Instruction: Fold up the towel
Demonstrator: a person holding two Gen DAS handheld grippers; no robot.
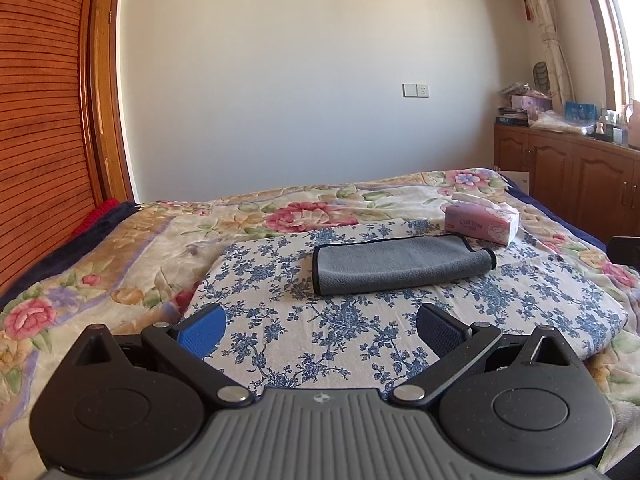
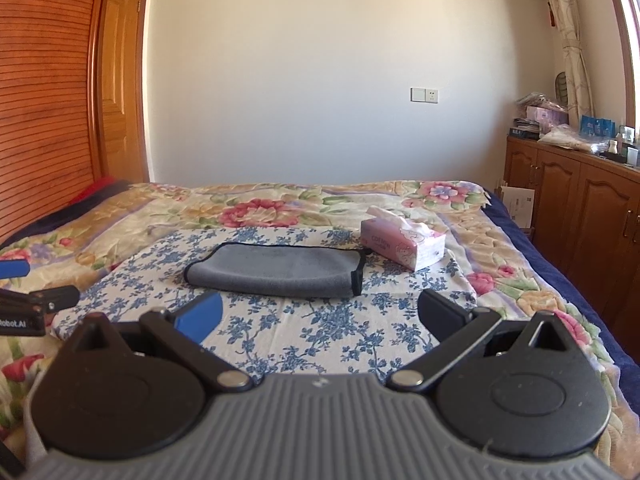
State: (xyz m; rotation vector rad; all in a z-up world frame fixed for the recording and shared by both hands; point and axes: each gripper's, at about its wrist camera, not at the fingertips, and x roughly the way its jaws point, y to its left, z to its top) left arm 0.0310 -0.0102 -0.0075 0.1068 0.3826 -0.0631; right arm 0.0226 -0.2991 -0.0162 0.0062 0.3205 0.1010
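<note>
Left gripper (image 1: 320, 330) and right gripper (image 2: 320, 316) both hover level, jaws spread wide, holding nothing.

The folded grey towel (image 1: 400, 266) hides its own lower layers; how many lie beneath the top one cannot be told. Right of the towel, the pink tissue box (image 1: 482, 224) bears small print too fine to read beyond "COTTON". Far right of the towel, the clutter on the wooden cabinet (image 2: 576, 184) is too small and glared to name. Left of the towel in the right wrist view, the left gripper (image 2: 24, 292) is cut off by the frame edge, its spread untellable there. The window (image 1: 624, 32) is cropped and washed out.
</note>
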